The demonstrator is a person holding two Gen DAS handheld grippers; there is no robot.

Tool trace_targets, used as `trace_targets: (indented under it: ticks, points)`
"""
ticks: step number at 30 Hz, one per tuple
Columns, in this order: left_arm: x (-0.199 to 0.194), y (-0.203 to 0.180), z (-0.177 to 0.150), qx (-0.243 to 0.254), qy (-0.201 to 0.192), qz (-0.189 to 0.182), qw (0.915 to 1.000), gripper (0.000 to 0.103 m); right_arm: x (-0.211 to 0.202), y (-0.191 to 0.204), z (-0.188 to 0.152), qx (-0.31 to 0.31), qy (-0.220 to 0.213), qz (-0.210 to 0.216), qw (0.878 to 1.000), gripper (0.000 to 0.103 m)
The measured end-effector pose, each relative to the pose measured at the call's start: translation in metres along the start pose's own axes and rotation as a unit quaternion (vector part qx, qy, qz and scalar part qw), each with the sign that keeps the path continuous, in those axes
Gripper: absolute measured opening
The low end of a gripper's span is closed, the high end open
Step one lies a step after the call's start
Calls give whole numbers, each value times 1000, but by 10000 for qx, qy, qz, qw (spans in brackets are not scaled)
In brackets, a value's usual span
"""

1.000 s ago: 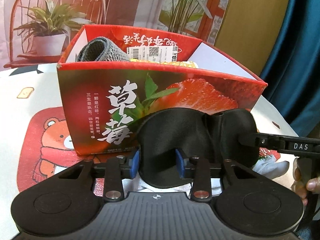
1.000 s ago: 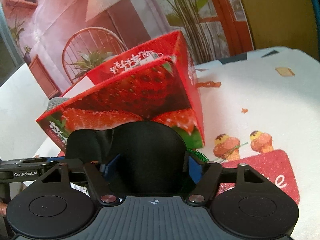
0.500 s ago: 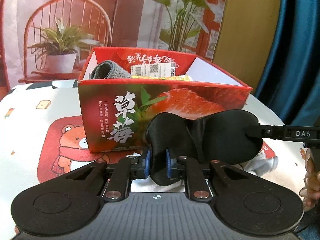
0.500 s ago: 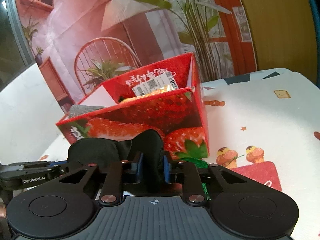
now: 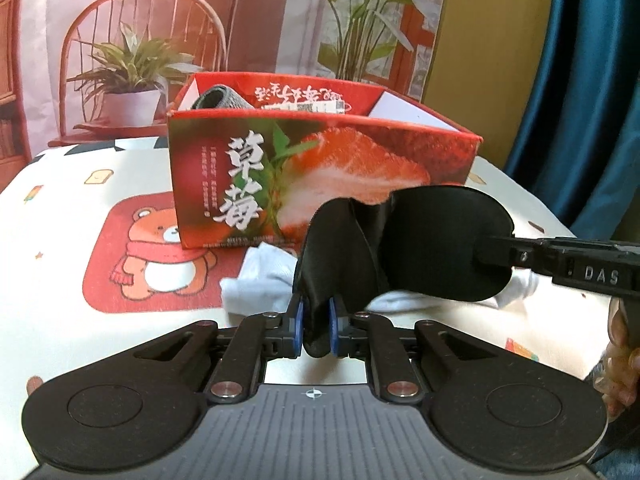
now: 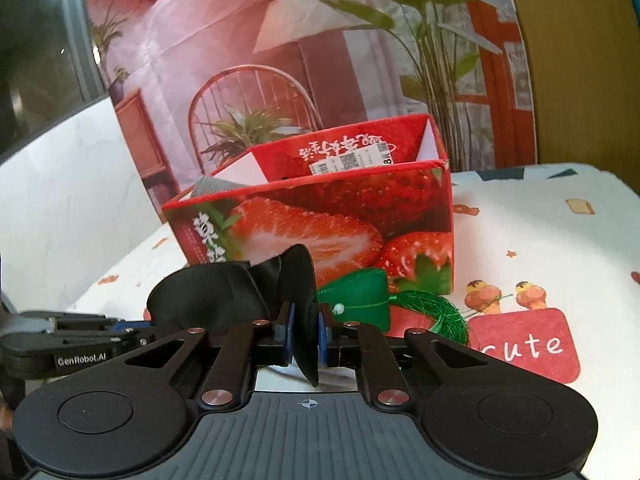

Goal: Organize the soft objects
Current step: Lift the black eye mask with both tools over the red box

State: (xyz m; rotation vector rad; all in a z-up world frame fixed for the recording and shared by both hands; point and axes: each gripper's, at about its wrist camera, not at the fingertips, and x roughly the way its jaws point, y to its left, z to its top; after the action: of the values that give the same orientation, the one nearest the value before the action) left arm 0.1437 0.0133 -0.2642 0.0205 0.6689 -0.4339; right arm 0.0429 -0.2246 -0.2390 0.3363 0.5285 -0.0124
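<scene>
A black eye mask (image 5: 432,240) hangs in the air between both grippers, in front of the red strawberry box (image 5: 320,184). My left gripper (image 5: 315,322) is shut on the mask's left lobe. My right gripper (image 6: 303,338) is shut on the other lobe (image 6: 298,304); it enters the left wrist view from the right (image 5: 560,264). The box (image 6: 340,224) holds a rolled grey cloth (image 5: 220,100) and a labelled packet. White socks (image 5: 264,280) lie on the table under the mask.
A green ribbon and cord bundle (image 6: 400,300) lies at the box's front right corner. The table has a white cartoon cloth (image 5: 80,200) with a bear print. A printed backdrop stands behind; a blue curtain (image 5: 592,100) hangs at the right.
Both grippers closed on the mask, from open a second ago. They then lifted it and pulled back from the box, uncovering the white socks and green ribbon.
</scene>
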Motion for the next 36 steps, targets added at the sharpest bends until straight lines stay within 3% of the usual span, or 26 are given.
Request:
trace_targets:
  ticks: [6,21,30,36]
  points:
    - [0,-2,-6,15,30,26,10000,13,-2,12,-11,-150,107,18,9998,9]
    - [-38,1,13,15,-799,244,9965,11,-28,5,14,-50,-598,-20,9982,9]
    - [-58,-4,62,152,-1345,268,9904,11,-40,10,62,-160,-1067,164,9940,9]
    - [-44,-3,110,253,-1408,205,9895,11,-19,9,109,-358,-1136,156,9928,9]
